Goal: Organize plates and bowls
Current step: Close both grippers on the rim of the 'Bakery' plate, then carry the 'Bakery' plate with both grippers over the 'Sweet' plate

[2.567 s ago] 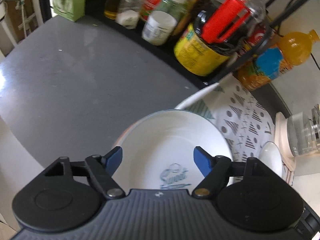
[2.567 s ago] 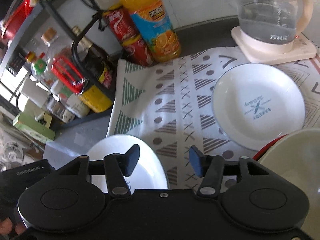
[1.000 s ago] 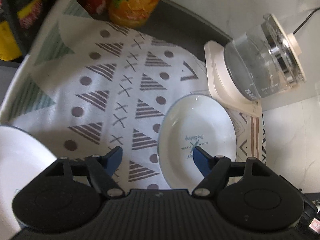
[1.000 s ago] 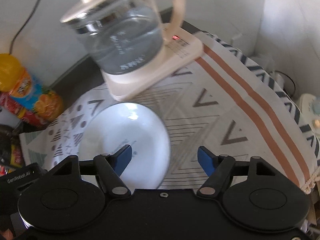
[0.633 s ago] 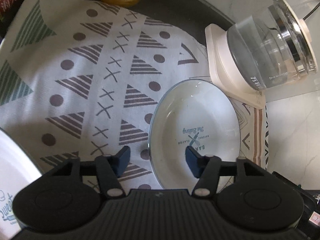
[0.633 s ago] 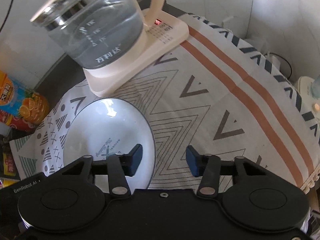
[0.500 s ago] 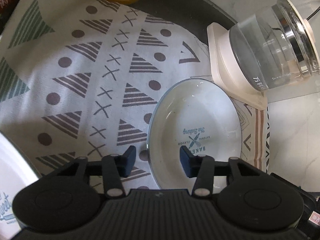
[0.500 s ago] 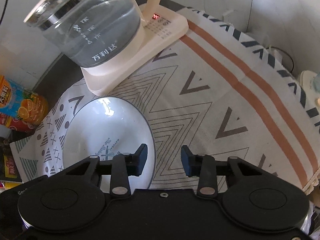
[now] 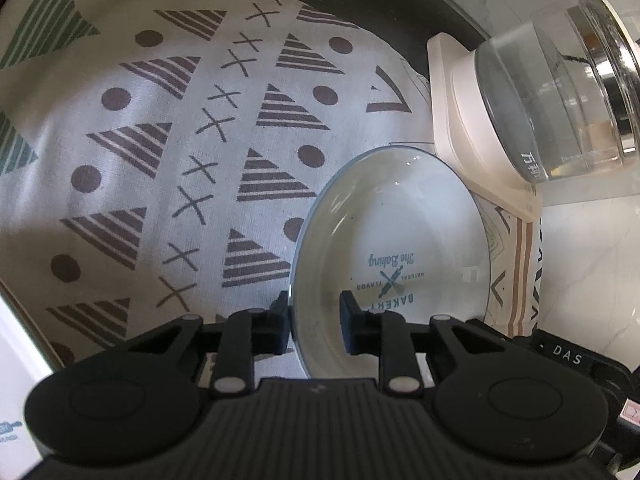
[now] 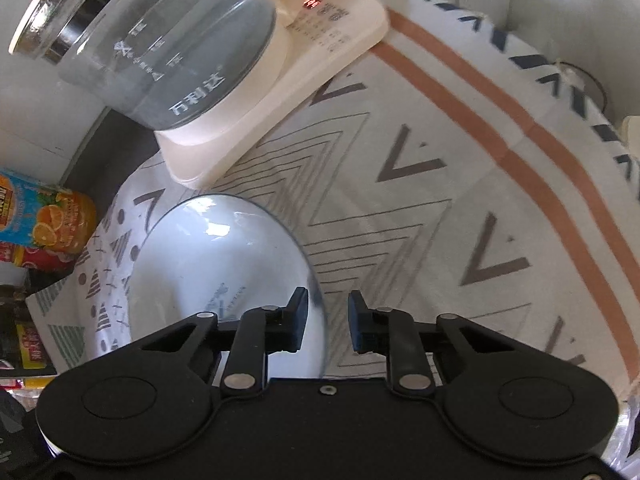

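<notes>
A white plate (image 9: 396, 248) with a blue bakery print lies on the patterned cloth (image 9: 160, 140). My left gripper (image 9: 314, 324) straddles its left rim, one finger outside and one inside, jaws narrowed on the rim. The same plate (image 10: 216, 268) shows in the right wrist view. My right gripper (image 10: 328, 322) straddles its right rim, jaws narrowed, with a small gap still showing. Another white plate (image 9: 16, 400) peeks in at the lower left of the left wrist view.
A glass kettle (image 10: 152, 40) on its cream base (image 10: 320, 40) stands just behind the plate; it also shows in the left wrist view (image 9: 560, 92). An orange juice bottle (image 10: 44, 216) and cans stand at the left.
Both grippers moved down to the bakery plate and narrowed their jaws around its opposite rims. Earlier, the left gripper was over the other plate by the condiment rack.
</notes>
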A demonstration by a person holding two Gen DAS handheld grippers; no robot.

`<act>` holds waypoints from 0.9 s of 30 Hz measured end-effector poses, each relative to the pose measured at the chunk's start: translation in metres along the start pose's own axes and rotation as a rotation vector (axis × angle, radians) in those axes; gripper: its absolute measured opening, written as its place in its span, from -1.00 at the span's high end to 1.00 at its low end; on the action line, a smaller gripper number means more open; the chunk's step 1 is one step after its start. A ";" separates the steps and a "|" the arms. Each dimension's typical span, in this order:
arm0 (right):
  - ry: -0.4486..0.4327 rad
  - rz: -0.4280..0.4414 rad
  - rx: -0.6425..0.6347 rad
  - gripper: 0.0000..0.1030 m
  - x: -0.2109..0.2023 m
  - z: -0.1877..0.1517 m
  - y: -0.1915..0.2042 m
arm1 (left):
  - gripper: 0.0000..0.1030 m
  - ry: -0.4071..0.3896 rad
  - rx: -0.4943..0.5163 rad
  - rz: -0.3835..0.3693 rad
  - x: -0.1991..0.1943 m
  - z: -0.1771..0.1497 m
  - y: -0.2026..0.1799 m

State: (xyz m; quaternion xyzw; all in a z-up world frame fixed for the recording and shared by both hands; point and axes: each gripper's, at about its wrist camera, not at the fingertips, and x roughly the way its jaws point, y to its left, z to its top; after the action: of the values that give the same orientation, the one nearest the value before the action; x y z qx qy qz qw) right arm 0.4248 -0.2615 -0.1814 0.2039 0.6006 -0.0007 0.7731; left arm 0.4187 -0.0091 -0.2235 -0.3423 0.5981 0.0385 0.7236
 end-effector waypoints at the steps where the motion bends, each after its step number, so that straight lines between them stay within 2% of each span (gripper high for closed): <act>1: 0.008 0.000 -0.014 0.58 0.002 0.002 0.003 | 0.60 -0.001 -0.004 0.000 -0.001 0.000 0.001; 8: 0.051 -0.033 -0.062 0.65 0.017 0.010 0.013 | 0.79 0.003 -0.038 -0.015 -0.004 0.001 0.013; 14: 0.019 -0.022 -0.082 0.72 0.010 0.007 0.014 | 0.83 -0.009 -0.040 -0.017 -0.013 -0.002 0.016; 20: -0.060 0.079 -0.103 0.93 -0.015 0.008 0.019 | 0.84 -0.065 -0.045 -0.032 -0.034 0.001 0.018; 27: -0.084 0.136 -0.128 0.91 -0.024 0.000 0.030 | 0.84 -0.117 -0.048 -0.029 -0.059 0.000 0.026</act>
State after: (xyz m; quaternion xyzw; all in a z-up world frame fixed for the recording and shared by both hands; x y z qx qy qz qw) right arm 0.4254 -0.2398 -0.1495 0.1942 0.5514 0.0815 0.8072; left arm 0.3899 0.0319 -0.1830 -0.3653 0.5484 0.0621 0.7496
